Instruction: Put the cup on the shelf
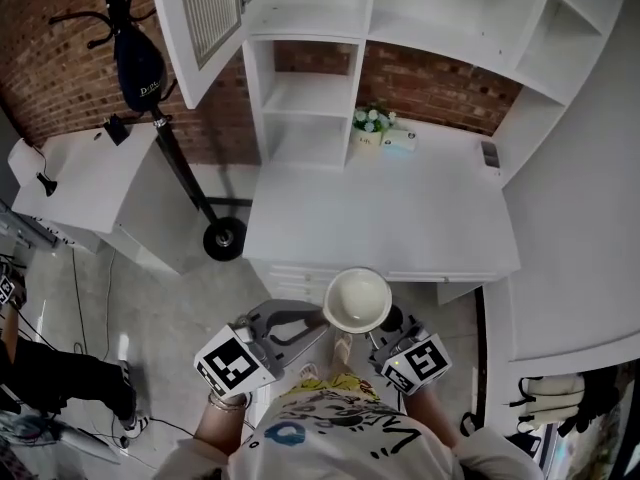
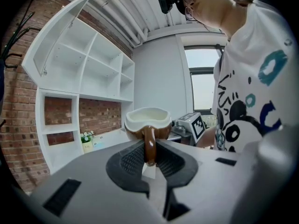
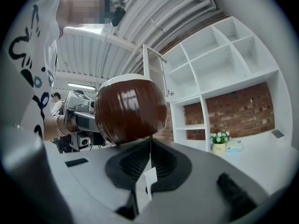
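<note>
Head view: the round cup, brown outside and cream inside (image 1: 357,300), hangs between my two tools over the floor, just short of the white tabletop (image 1: 400,218). Its mouth faces up and I see only the cream bowl of it. The left hand-held gripper (image 1: 318,318) reaches it from the left; the right hand-held gripper (image 1: 385,330) sits close under its right side. The rim covers both sets of tips, so contact there is hard to read. Far ahead of both stands the white open-fronted shelf unit (image 1: 310,98), with a small pot of white flowers (image 1: 368,133) at its foot.

Left gripper view: the left hand-held gripper (image 2: 149,160) is clenched on the cup's brown loop handle (image 2: 149,146), and the cup (image 2: 147,120) stands upright just past the tips. The right hand-held gripper (image 2: 194,125) shows behind it, partly hidden.

Right gripper view: the right hand-held gripper (image 3: 149,164) has its jaws pressed together with nothing between them. The cup's glossy brown belly (image 3: 131,108) fills the space just beyond; whether they touch, I cannot tell. It blocks most of the left hand-held gripper (image 3: 77,120).
</note>
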### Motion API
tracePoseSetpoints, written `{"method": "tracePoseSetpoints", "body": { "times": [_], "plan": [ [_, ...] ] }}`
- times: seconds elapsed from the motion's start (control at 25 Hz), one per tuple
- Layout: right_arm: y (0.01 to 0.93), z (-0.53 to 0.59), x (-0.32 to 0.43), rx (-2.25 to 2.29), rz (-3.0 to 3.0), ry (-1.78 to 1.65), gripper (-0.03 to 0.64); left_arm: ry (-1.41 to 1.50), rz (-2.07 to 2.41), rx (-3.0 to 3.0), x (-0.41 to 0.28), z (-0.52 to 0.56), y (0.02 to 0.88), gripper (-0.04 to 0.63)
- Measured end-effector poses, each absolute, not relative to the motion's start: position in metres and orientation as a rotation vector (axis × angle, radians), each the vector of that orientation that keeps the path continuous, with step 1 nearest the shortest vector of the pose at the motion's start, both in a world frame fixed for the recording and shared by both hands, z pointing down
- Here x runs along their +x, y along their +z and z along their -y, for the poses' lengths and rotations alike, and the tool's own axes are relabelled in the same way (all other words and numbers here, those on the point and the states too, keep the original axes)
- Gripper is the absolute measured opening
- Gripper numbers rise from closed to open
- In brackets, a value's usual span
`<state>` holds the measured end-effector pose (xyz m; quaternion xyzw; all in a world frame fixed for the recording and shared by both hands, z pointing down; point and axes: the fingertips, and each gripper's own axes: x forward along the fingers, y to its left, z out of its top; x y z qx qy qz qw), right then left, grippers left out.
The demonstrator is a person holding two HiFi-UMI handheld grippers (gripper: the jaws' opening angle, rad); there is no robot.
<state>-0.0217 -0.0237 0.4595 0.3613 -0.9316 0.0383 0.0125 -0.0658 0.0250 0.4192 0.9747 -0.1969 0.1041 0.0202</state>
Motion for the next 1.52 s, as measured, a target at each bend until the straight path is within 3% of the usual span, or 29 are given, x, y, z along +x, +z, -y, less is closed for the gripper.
{"method": "tracePoseSetpoints", "body": {
  "times": [1.04,1.52],
  "plan": [
    [0.452,0.228,0.039,1.014,2.975,0.111,0.029,0.183,0.838,2.999,-0.003,0.171,0.415,0.055],
    [0.448,0.273,0.031,1.024,3.011,0.130,0.029,0.163,0.881,2.968,-0.010,0.215,0.408,0.054]
  ]
}}
